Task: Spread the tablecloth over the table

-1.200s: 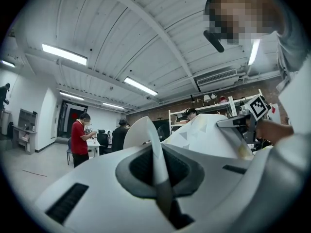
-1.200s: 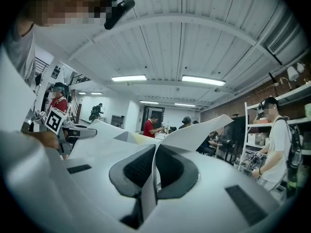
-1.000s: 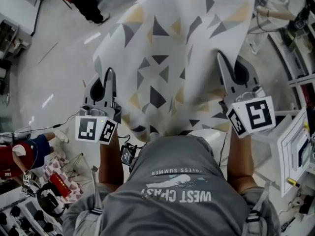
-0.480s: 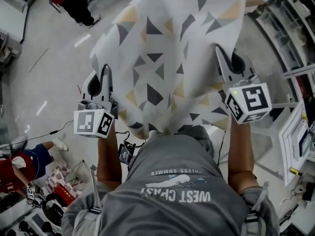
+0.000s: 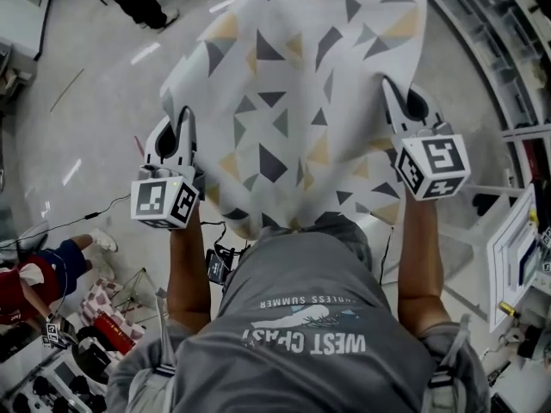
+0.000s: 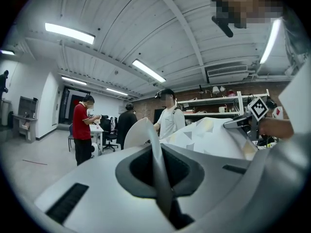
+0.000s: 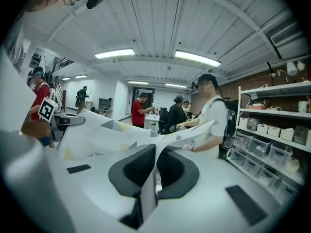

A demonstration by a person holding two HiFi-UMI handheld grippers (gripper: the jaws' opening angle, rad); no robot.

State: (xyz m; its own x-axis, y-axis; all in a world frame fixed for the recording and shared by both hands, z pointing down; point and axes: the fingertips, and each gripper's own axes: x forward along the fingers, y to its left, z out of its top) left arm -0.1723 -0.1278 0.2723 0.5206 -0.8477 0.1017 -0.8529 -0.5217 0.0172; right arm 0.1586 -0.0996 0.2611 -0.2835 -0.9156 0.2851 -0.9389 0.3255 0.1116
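The tablecloth (image 5: pixel 293 101), white with grey and yellow triangles, hangs spread in the air in front of the person, its far edge billowing. My left gripper (image 5: pixel 184 119) is shut on the cloth's near left edge, and the pinched fold stands up between its jaws (image 6: pixel 154 147). At the near right edge, my right gripper (image 5: pixel 392 93) is shut on the cloth (image 7: pixel 112 132), with a thin fold clamped between its jaws (image 7: pixel 154 166). Each gripper shows across the cloth in the other's view. The cloth hides whatever lies beneath it.
A person in a white shirt (image 7: pixel 214 120) stands just beyond the cloth's far edge. Others stand further back, one in red (image 6: pixel 81 127). Shelves with bins (image 7: pixel 272 149) run along the right. Bags, gear and a cable (image 5: pixel 86 317) lie on the floor at lower left.
Both grippers have moved away from the person's body, carrying the cloth with them. The cloth has spread a little flatter. Both grips hold unchanged.
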